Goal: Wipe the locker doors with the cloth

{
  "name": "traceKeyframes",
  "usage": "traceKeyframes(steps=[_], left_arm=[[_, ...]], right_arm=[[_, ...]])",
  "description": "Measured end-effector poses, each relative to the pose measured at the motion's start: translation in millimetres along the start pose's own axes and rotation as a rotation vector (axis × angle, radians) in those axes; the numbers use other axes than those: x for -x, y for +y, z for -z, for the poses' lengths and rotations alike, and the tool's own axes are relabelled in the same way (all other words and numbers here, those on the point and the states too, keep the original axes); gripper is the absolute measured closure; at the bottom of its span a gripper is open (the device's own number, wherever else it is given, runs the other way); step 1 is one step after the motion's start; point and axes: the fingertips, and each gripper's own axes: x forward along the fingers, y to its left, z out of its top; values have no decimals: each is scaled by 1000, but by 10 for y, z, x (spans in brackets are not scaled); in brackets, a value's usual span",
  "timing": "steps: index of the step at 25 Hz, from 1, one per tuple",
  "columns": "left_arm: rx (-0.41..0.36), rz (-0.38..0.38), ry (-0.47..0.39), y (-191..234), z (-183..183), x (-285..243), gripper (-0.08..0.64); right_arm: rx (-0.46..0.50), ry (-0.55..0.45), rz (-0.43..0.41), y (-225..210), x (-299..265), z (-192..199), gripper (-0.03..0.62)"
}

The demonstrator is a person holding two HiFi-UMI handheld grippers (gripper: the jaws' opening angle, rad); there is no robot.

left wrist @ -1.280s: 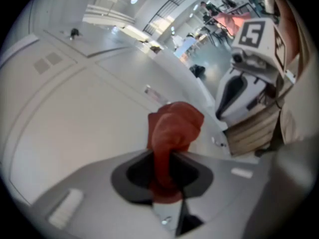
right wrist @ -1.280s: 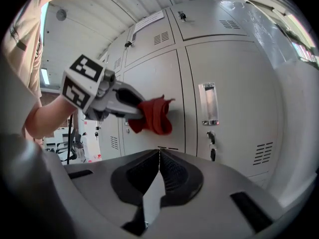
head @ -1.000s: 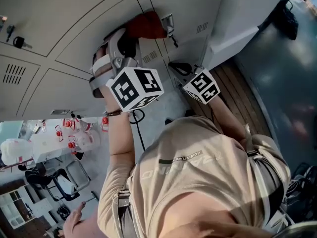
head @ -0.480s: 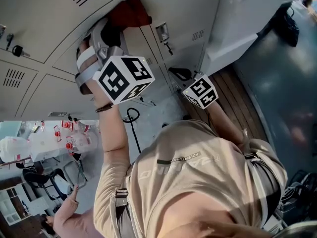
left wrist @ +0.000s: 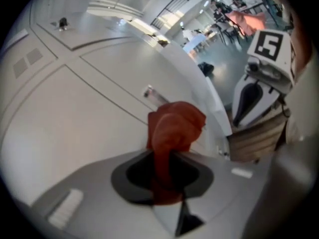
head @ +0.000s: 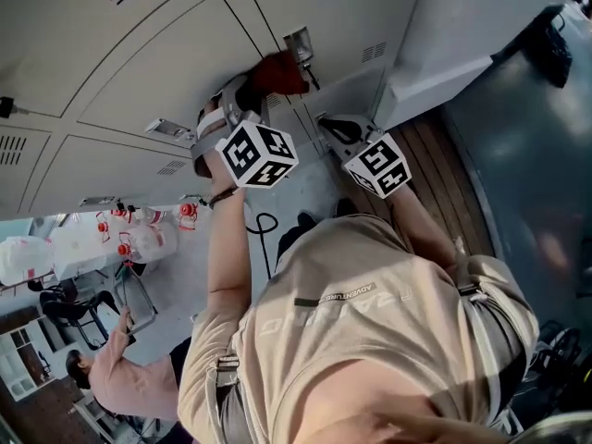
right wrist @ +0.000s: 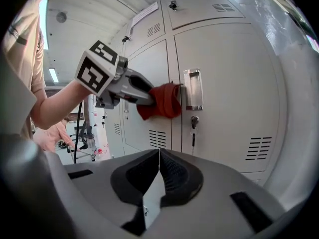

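Observation:
A red cloth (head: 277, 72) is bunched in my left gripper (head: 253, 89), which is shut on it. The cloth (right wrist: 162, 101) presses against a grey locker door (right wrist: 224, 83), just left of its metal handle (right wrist: 193, 88). In the left gripper view the cloth (left wrist: 174, 128) sticks out from between the jaws of the left gripper (left wrist: 167, 168) and hides the door behind it. My right gripper (right wrist: 159, 171) is shut with nothing in it. It hangs back from the lockers, right of the left gripper (right wrist: 144, 96) and lower.
A key (right wrist: 193, 121) hangs in the lock under the handle. More locker doors (head: 139, 54) run to the left. A white cabinet (head: 462, 35) and wooden boards (head: 453, 183) lie to the right. A cable (head: 264, 225) trails on the floor. Another person (head: 102, 377) stands at lower left.
The left gripper swept the cloth away from the handle across the door, then back beside it. The right gripper has stayed about where it was.

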Motion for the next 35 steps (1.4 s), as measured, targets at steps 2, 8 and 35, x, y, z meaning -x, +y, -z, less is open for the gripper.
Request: traceKeyframes(steps=[2, 8, 35], left_arm=[[9, 66, 29, -288, 158, -183, 477], [69, 258, 121, -1080, 682, -622, 477], [1064, 267, -221, -926, 1499, 492, 477]], right_arm=[[-5, 6, -6, -6, -30, 46, 577], [-23, 43, -18, 40, -13, 194, 577], [31, -50, 21, 793, -346, -258, 577]])
